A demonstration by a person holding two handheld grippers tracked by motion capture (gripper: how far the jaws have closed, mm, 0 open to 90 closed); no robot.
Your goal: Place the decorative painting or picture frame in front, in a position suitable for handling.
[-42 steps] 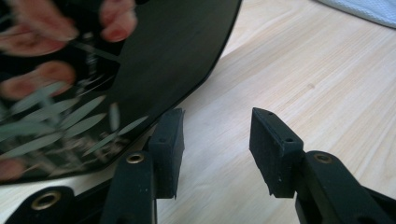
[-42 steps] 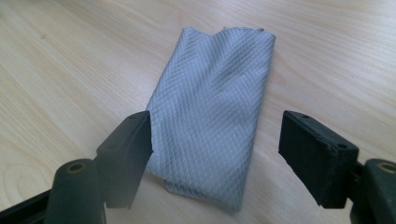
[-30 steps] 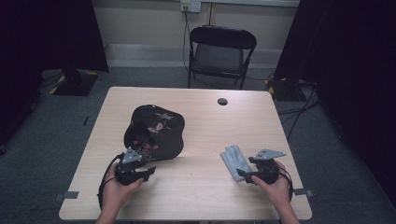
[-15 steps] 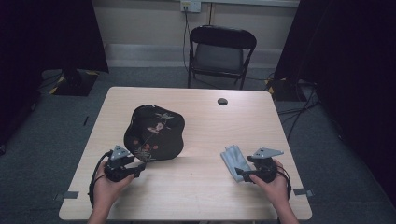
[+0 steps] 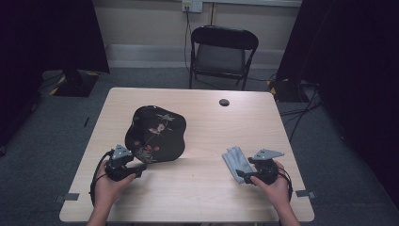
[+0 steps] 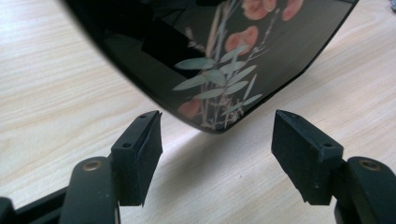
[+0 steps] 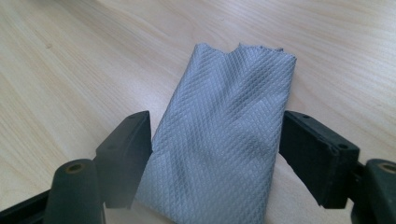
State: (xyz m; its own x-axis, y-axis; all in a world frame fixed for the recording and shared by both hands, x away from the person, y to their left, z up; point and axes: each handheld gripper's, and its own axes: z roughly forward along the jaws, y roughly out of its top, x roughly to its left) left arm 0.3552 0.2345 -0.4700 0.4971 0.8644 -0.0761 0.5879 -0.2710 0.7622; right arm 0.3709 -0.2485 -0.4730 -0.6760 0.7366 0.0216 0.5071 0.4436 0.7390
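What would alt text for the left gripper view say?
A glossy black lacquer tray painted with red flowers and green leaves lies on a pale wooden table, its near corner just beyond the open left tool. The tool's jaws have just been opening, with nothing between them.

Surface (image 5: 197, 188): wide bare strip between both hands, passable along near edge.
Far half: open, save small dark round thing (image 5: 224, 102), possibly a hole, near far edge.
Obstacle, left: black flowered tray (image 5: 156, 134), just ahead of left hand-held gripper (image 5: 139, 169); tray's near edge lies ahead of spread jaws, small gap.
Obstacle, right: folded grey cloth (image 5: 236, 161), lying flat between jaws of right hand-held gripper (image 5: 239, 175).
Lane between tray and cloth: free.
Beyond far edge: folding chair (image 5: 221, 56).
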